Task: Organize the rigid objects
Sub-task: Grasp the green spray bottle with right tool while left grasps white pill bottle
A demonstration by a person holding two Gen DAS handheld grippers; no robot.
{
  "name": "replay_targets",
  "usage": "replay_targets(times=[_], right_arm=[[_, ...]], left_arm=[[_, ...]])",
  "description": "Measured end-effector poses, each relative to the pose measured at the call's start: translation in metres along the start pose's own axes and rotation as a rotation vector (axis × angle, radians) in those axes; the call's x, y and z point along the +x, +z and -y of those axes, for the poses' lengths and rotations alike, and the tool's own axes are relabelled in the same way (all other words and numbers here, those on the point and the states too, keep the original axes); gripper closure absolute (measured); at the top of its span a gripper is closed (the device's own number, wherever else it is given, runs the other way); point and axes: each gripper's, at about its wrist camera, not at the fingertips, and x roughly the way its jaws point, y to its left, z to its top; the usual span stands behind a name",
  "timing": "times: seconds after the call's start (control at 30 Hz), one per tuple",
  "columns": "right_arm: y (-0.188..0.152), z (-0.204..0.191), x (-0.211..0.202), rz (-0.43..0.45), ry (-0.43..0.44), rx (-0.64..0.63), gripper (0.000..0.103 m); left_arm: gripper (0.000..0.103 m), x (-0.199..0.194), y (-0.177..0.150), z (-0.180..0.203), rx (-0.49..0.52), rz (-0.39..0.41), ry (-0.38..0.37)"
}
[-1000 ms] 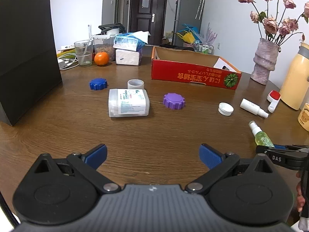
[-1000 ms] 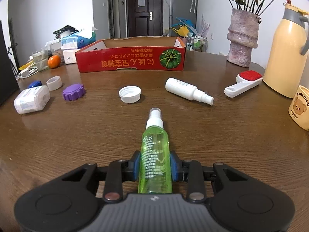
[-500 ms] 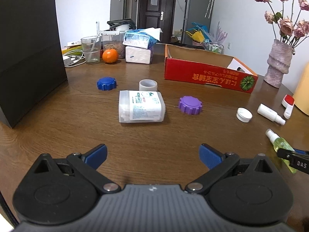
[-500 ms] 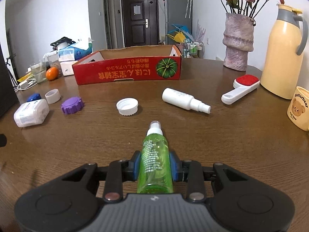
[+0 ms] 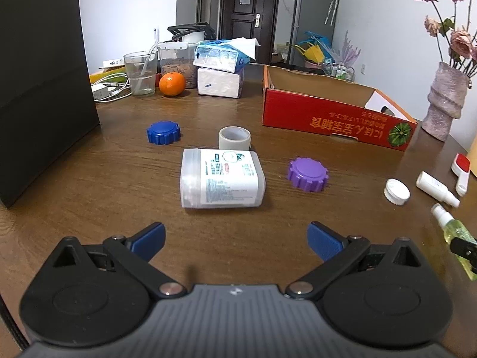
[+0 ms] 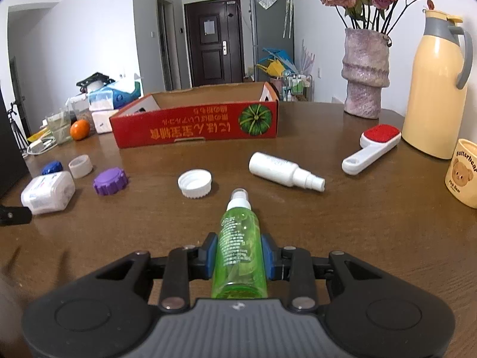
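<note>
My right gripper (image 6: pixel 238 255) is shut on a green spray bottle (image 6: pixel 238 244), nozzle pointing forward, held above the wooden table; the bottle also shows in the left wrist view (image 5: pixel 454 232). My left gripper (image 5: pixel 235 240) is open and empty, just short of a white labelled container (image 5: pixel 220 179) lying on its side. An open red cardboard box (image 6: pixel 196 125) stands further back (image 5: pixel 334 116). On the table lie a purple cap (image 5: pixel 307 174), blue cap (image 5: pixel 163 132), grey ring (image 5: pixel 234 137), white cap (image 6: pixel 194 183), white spray bottle (image 6: pixel 283 171) and a red-and-white brush (image 6: pixel 371 147).
A black paper bag (image 5: pixel 41 74) stands at the left. At the back left are a glass (image 5: pixel 140 73), an orange (image 5: pixel 172 83) and tissue packs (image 5: pixel 220 77). At the right stand a vase (image 6: pixel 365 74), a yellow thermos (image 6: pixel 438 83) and a bear mug (image 6: pixel 462 176).
The right gripper has lifted the green bottle off the table and drawn back a little. The left gripper has swung left and come closer to the white container.
</note>
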Motion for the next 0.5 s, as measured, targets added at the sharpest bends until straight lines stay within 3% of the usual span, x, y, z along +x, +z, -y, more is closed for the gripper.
replay_targets(times=[0.5], right_arm=[[0.019,-0.008,0.018,0.019,0.015,-0.022,0.073]], left_arm=[[0.0,0.065,0.034,0.002,-0.034,-0.007,0.078]])
